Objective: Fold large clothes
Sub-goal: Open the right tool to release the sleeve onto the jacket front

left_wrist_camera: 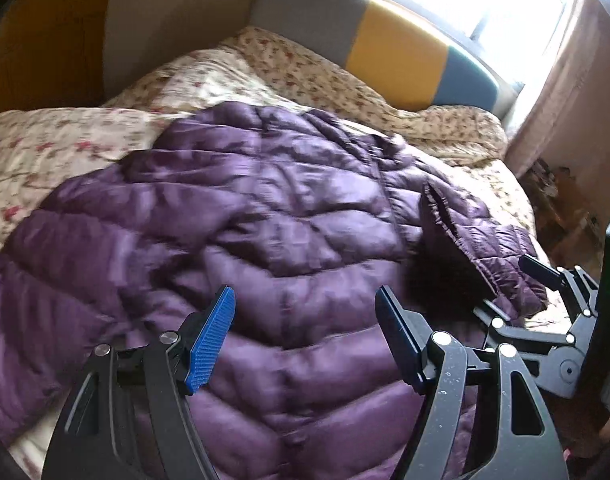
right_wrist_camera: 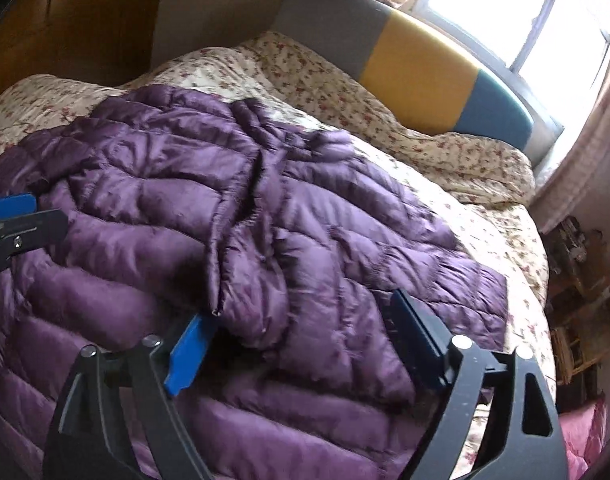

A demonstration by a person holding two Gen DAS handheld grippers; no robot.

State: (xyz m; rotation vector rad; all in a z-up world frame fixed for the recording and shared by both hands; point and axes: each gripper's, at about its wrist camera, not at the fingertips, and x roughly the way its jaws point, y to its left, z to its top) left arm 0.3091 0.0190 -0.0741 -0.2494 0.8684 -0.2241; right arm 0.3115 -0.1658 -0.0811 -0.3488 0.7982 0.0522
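A floral quilt covers the bed, with a grey, yellow and blue headboard at its far end under a bright window; a purple quilted jacket lies spread across the quilt, one sleeve folded over its body; the left gripper hovers over the jacket, jaws wide and holding nothing; the right gripper is also spread wide, its fingers either side of the sleeve's end.
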